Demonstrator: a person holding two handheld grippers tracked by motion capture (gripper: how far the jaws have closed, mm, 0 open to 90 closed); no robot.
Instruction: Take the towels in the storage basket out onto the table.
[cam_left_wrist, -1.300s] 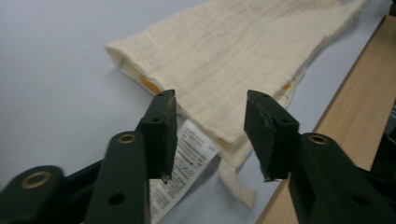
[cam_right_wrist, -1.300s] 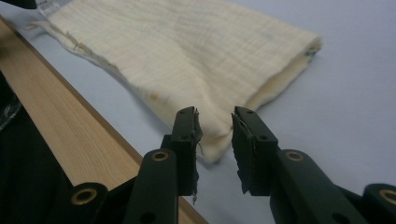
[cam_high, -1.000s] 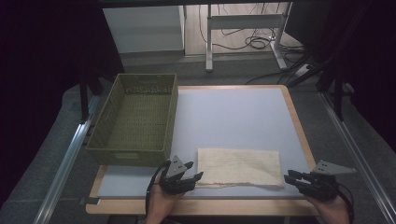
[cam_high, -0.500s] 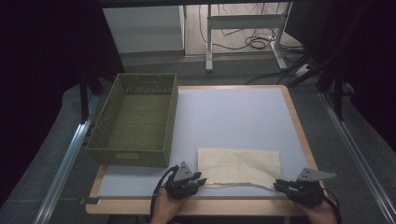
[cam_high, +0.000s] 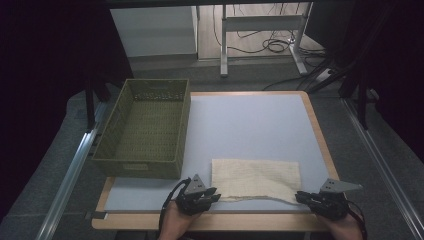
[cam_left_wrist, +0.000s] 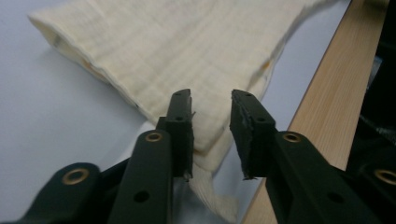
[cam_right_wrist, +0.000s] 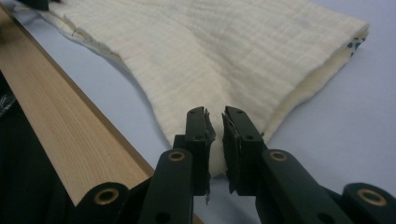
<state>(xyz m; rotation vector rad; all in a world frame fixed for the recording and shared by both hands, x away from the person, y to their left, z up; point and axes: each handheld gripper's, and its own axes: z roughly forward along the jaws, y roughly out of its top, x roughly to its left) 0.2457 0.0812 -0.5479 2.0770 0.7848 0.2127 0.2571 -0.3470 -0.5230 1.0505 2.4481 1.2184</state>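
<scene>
Plainly, the cloth (cam_high: 256, 179) is lying flat and folded at about 6 o'clock on the table (cam_high: 250, 120), close to the wooden rim (cam_right_wrist: 56, 126), with the basket (cam_high: 145, 162) standing apart at its 10 o'clock.

The left gripper (cam_high: 212, 194) is sitting at the cloth's 7 o'clock corner. Its jaws have just been closing, yet in the left gripper view they are standing apart, the corner lying between them without either pad visibly pressing it. The right gripper (cam_high: 300, 196) is working at the 5 o'clock corner. Its jaws have just been closing too, and in the right gripper view they are pinching the tip of that corner.

Judging by the crinkled weave and the layered edges, the cloth is looking light, soft and limp. It is likely going to sag between the two holds, and the layers may be slipping apart if only the top one is caught. The near corners are looking like the sensible places to grip, with all layers taken well inside the pads. It seems neither fragile nor slippery, though a shallow pinch may be letting go under tension.
</scene>
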